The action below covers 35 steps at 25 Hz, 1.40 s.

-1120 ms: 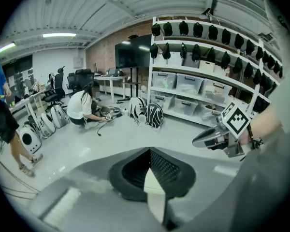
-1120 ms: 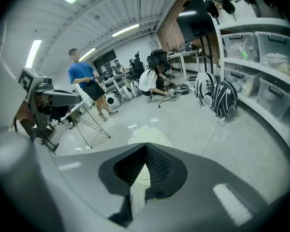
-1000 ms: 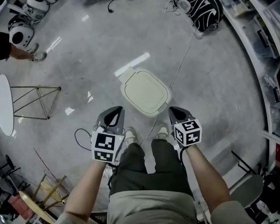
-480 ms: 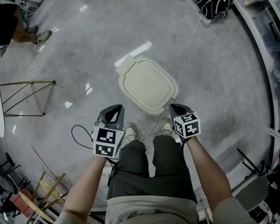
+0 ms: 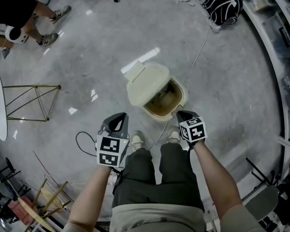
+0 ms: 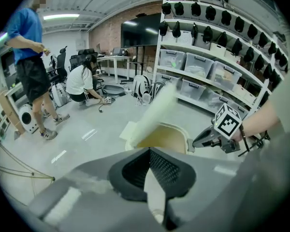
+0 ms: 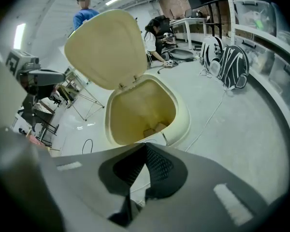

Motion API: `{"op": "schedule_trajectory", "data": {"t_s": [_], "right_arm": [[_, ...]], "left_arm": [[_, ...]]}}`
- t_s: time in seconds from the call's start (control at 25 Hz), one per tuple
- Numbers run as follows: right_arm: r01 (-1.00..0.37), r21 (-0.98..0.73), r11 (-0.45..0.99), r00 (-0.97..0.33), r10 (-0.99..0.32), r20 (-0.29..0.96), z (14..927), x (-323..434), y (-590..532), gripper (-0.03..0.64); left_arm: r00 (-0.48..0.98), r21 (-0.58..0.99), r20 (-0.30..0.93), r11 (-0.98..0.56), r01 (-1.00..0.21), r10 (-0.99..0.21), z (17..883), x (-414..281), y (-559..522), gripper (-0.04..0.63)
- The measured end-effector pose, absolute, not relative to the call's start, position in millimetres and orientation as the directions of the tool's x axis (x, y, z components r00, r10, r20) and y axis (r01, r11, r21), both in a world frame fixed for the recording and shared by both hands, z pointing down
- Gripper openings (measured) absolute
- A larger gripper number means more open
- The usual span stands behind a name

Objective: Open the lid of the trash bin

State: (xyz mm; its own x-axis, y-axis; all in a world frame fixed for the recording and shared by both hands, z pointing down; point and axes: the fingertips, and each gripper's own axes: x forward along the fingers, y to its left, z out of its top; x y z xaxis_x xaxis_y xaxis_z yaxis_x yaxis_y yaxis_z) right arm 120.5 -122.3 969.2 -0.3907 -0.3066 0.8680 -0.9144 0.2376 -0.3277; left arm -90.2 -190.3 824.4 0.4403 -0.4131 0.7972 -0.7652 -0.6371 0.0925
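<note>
Lid (image 5: 145, 83) stands tilted up, bin (image 5: 183, 97) open: opening looks done. Left gripper (image 5: 118, 119) and right gripper (image 5: 183, 115) are clenched, empty, near side of the bin. Next move, probably: keep clear.

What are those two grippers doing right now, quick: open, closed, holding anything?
Left gripper: closed, holding nothing.
Right gripper: closed, holding nothing.
</note>
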Motion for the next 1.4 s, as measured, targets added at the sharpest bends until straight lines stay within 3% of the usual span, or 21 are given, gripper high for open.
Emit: {"op": "schedule_trajectory", "data": {"t_s": [0.24, 0.6, 1.0, 1.4], "right_arm": [[-0.928, -0.334, 0.165, -0.372, -0.365, 0.854, 922.3, 124.5, -130.7, 0.003], [-0.919, -0.361, 0.159, -0.391, -0.485, 0.782, 779.8, 110.6, -141.9, 0.003], [-0.907, -0.297, 0.299, -0.421, -0.635, 0.647, 587.2, 82.4, -172.6, 0.003], [-0.906, -0.205, 0.370, -0.423, -0.801, 0.424, 407.0, 66.8, -183.8, 0.003]], "left_arm": [[0.389, 0.097, 0.798, -0.538, -0.837, -0.460, 782.4, -126.5, -184.0, 0.002], [0.391, 0.088, 0.759, -0.513, -0.854, -0.520, 679.1, -148.0, -195.5, 0.002], [0.467, 0.065, 0.658, -0.573, -0.817, -0.591, 547.6, -142.1, -202.8, 0.002], [0.523, -0.028, 0.503, -0.618, -0.786, -0.688, 421.5, -144.2, -211.9, 0.002]]}}
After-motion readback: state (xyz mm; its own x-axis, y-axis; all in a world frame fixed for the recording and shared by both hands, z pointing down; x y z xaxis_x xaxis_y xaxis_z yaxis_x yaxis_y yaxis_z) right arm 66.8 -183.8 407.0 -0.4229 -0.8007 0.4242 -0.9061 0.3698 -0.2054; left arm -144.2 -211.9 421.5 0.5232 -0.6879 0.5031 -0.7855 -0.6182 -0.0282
